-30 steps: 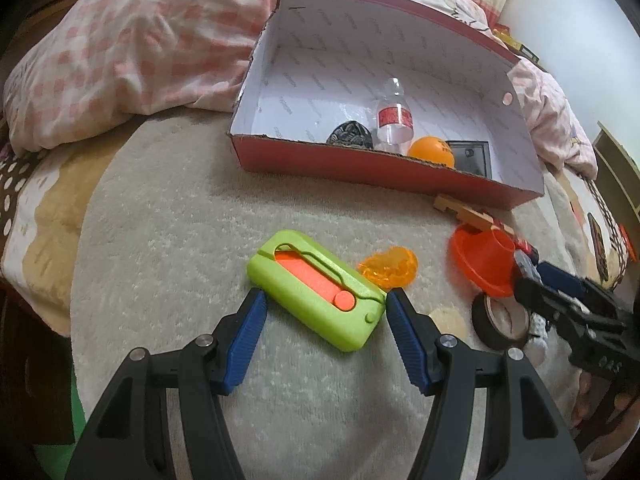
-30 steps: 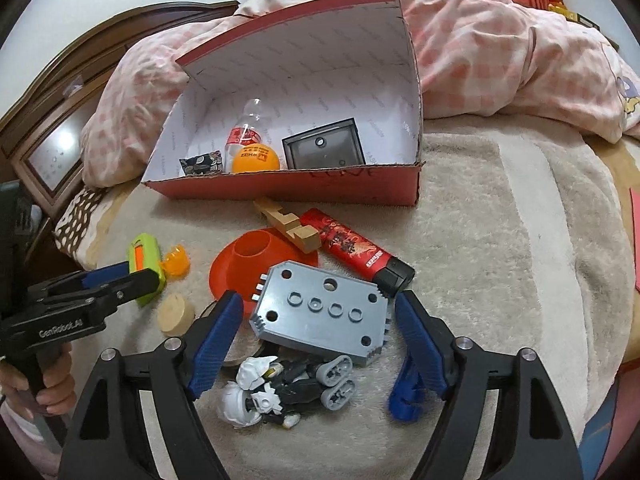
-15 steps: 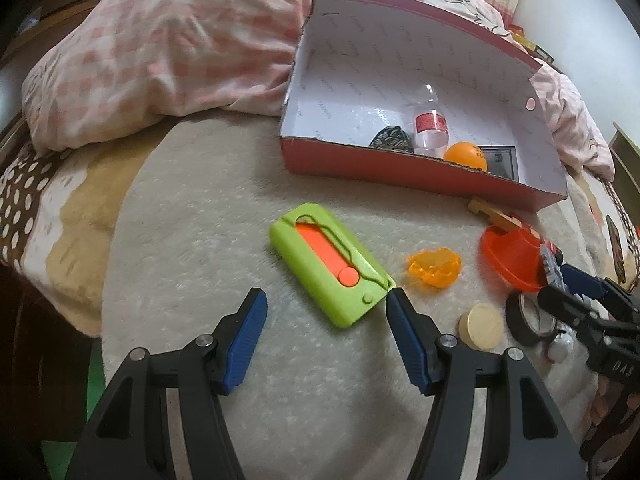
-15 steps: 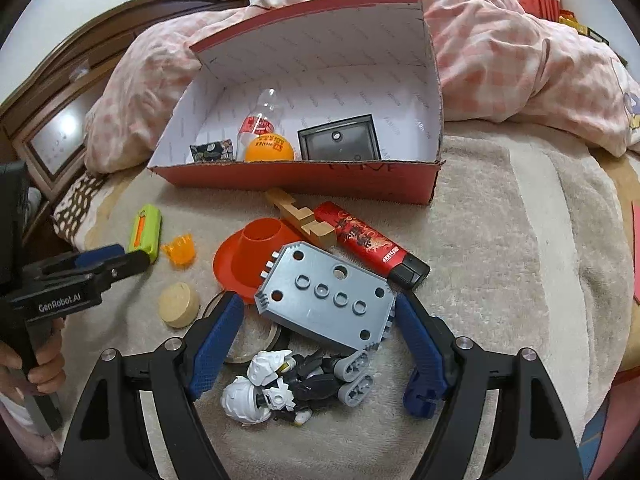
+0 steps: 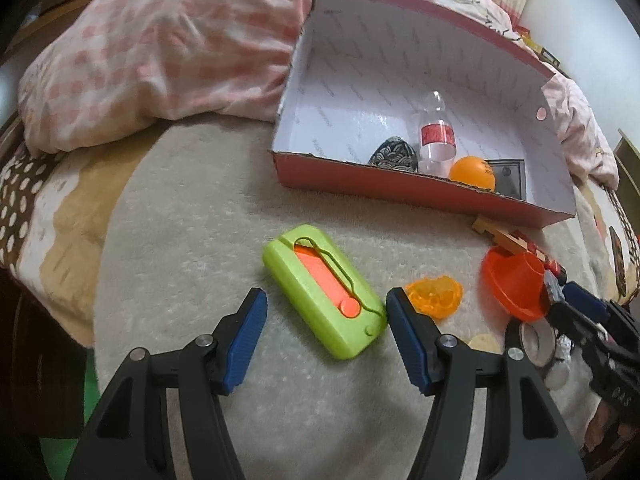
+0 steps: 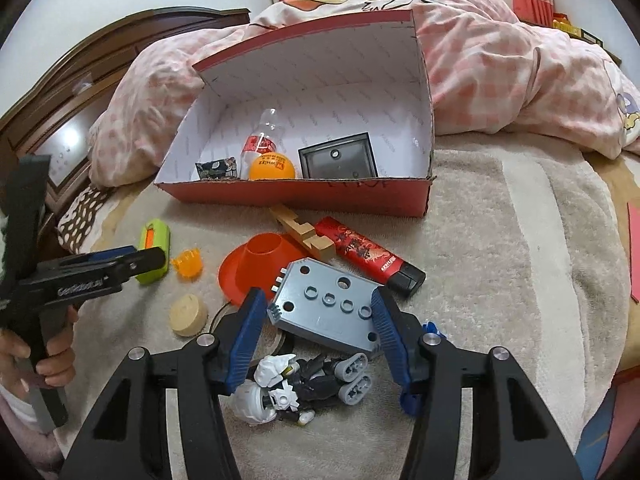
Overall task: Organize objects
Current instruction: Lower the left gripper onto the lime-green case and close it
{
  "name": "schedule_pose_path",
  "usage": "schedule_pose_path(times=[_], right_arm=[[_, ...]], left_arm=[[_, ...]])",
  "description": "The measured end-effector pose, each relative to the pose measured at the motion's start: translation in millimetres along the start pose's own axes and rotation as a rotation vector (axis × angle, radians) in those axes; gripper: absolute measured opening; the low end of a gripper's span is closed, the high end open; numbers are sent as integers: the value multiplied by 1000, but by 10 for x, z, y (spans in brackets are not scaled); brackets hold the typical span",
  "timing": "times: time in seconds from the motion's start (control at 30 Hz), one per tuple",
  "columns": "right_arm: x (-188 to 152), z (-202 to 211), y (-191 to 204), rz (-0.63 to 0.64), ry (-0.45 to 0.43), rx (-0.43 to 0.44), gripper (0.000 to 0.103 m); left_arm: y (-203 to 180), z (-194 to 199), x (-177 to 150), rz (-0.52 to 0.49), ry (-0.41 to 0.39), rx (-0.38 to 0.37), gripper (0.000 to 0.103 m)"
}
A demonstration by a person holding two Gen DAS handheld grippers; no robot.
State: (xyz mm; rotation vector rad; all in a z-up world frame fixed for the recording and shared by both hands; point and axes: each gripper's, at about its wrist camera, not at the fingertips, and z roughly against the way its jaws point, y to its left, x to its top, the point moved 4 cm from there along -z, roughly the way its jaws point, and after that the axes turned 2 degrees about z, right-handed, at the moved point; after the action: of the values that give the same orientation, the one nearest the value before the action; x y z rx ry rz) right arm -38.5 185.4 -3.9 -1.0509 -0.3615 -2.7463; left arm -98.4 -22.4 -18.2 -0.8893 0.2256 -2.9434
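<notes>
Behind both grippers on the bed, red cardboard box [image 6: 304, 200] sits open, already holding bottle, orange ball, dark tray. Right gripper [image 6: 316, 320] jaws straddle grey studded plate [image 6: 326, 308], blue pads about touching its short ends, plate's long axis running across the jaws; likely next into box. Left gripper [image 5: 326, 316] open, green-orange slider case [image 5: 324, 296] between pads, long axis diagonal, right pad near its lower corner.
</notes>
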Motion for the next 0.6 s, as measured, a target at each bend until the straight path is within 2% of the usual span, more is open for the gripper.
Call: schedule_pose_path(times=[0.27,0.47,0.6], right_arm=[[-39,31,39,34,2,-27,57],[-49,110,107,51,-11,-31,57],[-62,208,294,111,-24,-35,57]], left_arm=[[16,-71,61,10,-6,11,63],[40,-12,28,-1,-21,-6,42],[29,62,-44,-19,-23,-37,39]])
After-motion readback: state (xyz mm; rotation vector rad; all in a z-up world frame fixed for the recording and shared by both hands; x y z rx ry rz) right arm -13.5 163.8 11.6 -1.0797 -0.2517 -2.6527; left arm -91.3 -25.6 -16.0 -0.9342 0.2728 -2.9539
